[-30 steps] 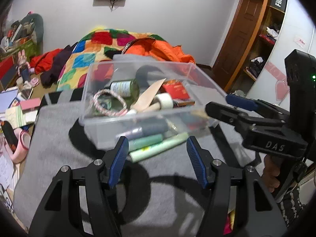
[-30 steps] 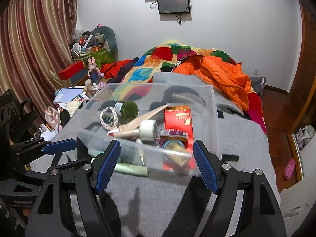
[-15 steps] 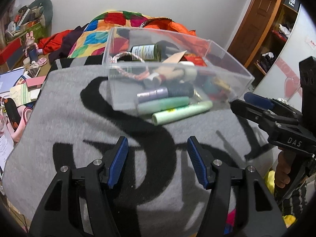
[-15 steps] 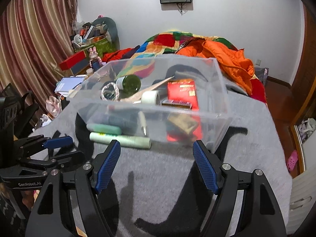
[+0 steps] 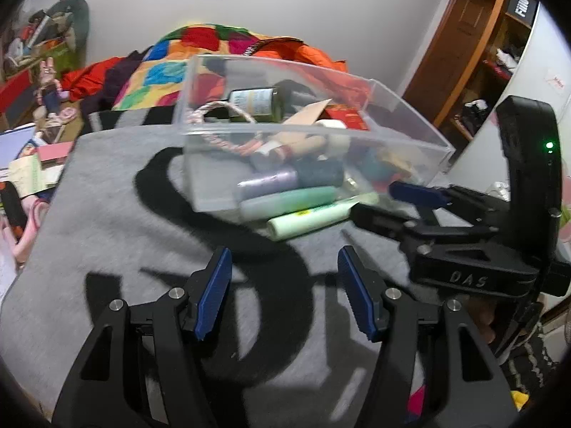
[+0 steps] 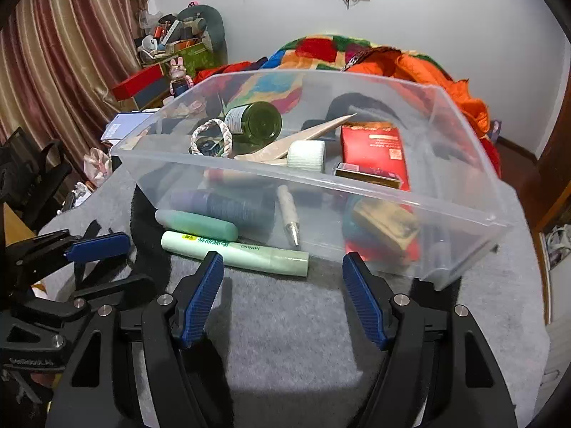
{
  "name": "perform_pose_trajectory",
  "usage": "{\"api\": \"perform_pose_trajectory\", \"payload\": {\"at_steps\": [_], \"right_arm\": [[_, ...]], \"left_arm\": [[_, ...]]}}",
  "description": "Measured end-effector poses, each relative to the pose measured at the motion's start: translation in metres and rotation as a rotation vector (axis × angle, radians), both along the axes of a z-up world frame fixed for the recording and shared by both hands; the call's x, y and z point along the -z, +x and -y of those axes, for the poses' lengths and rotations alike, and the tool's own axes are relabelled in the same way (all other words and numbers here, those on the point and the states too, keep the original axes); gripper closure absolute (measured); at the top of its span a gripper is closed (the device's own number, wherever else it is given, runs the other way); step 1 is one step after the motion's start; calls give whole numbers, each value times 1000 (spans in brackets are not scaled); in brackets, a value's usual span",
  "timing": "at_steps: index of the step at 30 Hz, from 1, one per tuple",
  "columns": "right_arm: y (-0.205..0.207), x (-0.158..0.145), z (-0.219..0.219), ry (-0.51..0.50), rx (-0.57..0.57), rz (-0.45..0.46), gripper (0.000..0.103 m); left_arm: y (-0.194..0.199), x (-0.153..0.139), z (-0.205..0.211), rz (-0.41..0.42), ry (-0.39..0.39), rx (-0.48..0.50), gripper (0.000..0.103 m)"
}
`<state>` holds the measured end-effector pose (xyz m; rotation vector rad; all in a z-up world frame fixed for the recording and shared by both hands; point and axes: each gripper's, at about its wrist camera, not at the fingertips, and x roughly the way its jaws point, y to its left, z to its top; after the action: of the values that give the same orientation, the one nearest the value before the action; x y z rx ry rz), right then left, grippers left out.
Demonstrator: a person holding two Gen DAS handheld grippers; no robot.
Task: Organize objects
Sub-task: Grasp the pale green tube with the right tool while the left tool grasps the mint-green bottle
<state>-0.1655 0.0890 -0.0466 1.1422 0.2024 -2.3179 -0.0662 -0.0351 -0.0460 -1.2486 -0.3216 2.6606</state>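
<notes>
Presently catalogued: one moment of a tidying job on a bed spread with a grey blanket [image 6: 285, 321].
Left tongs [image 5: 283, 292]: standing about half open, holding nothing, hovering over bare blanket short of the bin.
Right tongs [image 6: 282, 294]: standing open and empty; the jaws have just been closing a little, with nothing between them.
Clear bin [image 6: 464, 164]: sitting straight ahead of both tongs, its near wall just beyond the right tongs' tips.
Bin contents: a green bottle [image 6: 255, 121] lying on its side, a braided ring [image 6: 210, 135], a white tape roll [image 6: 307, 155], a red box [image 6: 373, 151], a pen [image 6: 289, 217], a dark tube [image 6: 232, 207] and more that is too blurred through the wall to name.
Pale green tube [image 6: 235, 251]: lying on the blanket outside the bin, against its near wall, just ahead of the right tongs' left finger.
Teal tube [image 6: 196, 224]: lying just behind the pale one; whether it is inside the wall cannot be told.
Step in hand: by appearances, approaching the loose tube for a pick-up.
Next move: likely calling for a shift toward the left so the jaws are straddling the tube across its width, then lowering and closing without catching the bin wall.
</notes>
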Motion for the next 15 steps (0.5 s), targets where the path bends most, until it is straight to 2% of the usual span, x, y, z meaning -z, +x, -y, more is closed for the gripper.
{"api": "perform_pose_trajectory", "payload": {"at_steps": [3, 5, 7, 10, 15], "right_arm": [[-3, 1, -1, -27, -6, 33, 38], [-5, 2, -2, -31, -4, 50, 49], [-8, 6, -1, -40, -14, 84, 55], [-7, 7, 4, -35, -33, 86, 65], [0, 6, 5, -30, -60, 67, 69]], "left_arm": [[-12, 4, -9, 10, -18, 25, 43], [-15, 5, -14, 12, -25, 32, 46], [-16, 5, -16, 6, -28, 31, 46], [-15, 6, -14, 2, -11, 35, 50], [-11, 5, -12, 1, -8, 31, 50]]}}
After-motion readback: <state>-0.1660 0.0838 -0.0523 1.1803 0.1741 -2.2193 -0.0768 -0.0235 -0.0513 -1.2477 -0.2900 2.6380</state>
